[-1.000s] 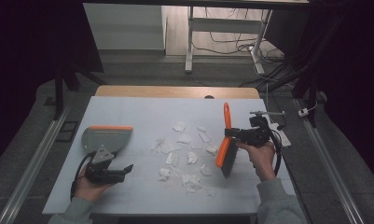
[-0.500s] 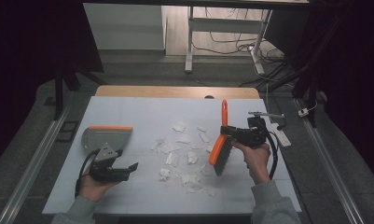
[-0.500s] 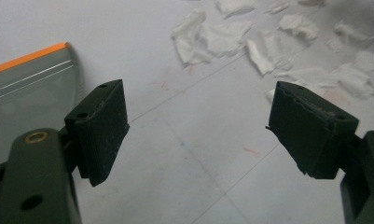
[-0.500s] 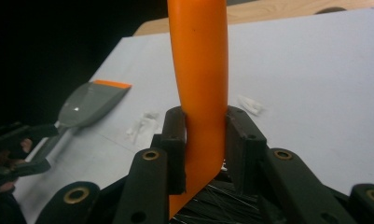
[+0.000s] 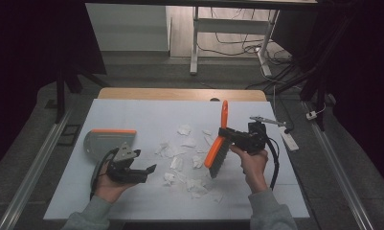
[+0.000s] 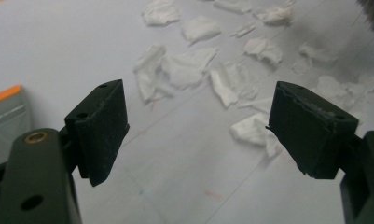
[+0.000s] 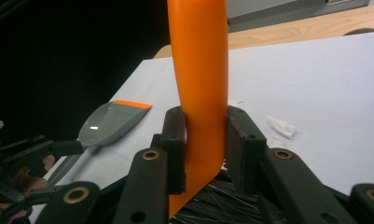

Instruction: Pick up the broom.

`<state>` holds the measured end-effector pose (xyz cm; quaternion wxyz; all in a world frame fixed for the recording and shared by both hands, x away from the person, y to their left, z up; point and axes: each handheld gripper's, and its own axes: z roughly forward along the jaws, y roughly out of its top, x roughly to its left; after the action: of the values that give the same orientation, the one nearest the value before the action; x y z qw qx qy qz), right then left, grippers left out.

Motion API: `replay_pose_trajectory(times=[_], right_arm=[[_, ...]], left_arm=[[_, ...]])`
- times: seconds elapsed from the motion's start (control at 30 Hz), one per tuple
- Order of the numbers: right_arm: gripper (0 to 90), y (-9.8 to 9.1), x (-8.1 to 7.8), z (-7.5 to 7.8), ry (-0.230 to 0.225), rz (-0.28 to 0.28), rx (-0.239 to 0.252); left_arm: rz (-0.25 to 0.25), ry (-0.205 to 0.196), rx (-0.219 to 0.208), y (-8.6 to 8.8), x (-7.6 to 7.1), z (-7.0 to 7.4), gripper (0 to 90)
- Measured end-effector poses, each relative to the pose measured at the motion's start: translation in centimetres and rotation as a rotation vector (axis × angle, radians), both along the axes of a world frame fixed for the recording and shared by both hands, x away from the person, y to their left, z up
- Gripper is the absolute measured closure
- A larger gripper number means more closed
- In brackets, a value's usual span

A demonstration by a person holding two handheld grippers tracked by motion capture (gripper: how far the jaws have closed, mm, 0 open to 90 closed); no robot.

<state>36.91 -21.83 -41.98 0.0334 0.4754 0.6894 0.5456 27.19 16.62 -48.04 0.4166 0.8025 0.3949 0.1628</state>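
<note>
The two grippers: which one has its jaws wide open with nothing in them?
The left gripper, beside the grey dustpan with the orange edge. Its jaws stand apart and bare, while the right gripper clamps the orange-handled brush above the white paper scraps.

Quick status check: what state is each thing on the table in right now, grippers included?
Brush: clamped in right gripper, tilted, bristles down by the scraps.
Paper scraps: scattered loose mid-table.
Dustpan: flat on table, not held.
Left gripper: open, empty, near the dustpan.
Right gripper: shut on brush handle.
</note>
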Motion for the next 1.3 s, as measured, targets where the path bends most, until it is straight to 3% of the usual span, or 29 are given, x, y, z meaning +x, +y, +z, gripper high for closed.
replay_pose_trajectory(times=[0.17, 0.53, 0.77, 0.87, 1.0, 1.1, 1.3], right_arm=[[71.1, 0.9, -0.5, -0.2, -0.003, 0.006, 0.017], [71.1, 2.7, -0.9, -0.4, -0.015, -0.020, 0.036], [71.0, 3.7, -1.2, -0.9, -0.014, -0.046, 0.041], [71.1, 4.5, -1.3, -1.5, -0.012, -0.046, 0.040], [71.0, 4.9, -1.4, -2.0, -0.014, -0.056, 0.048], [71.0, 5.1, -1.6, -2.3, -0.010, -0.063, 0.060], [71.0, 5.2, -2.0, -2.7, -0.008, -0.080, 0.089]], left_arm=[[-0.059, -0.015, 0.000, -2.4, 0.3, 0.4, 20.4], [-0.100, -0.015, -0.010, -4.5, 0.4, 0.4, 20.7], [-0.156, -0.016, -0.011, -7.2, 0.4, 0.1, 20.8], [-0.155, -0.019, -0.019, -8.4, 0.6, -0.2, 22.5], [-0.150, -0.051, -0.001, -10.2, 0.7, -0.6, 25.3], [-0.146, -0.043, -0.027, -11.4, 1.1, -1.0, 27.3], [-0.115, -0.060, -0.070, -12.0, 1.6, -1.4, 36.4]])
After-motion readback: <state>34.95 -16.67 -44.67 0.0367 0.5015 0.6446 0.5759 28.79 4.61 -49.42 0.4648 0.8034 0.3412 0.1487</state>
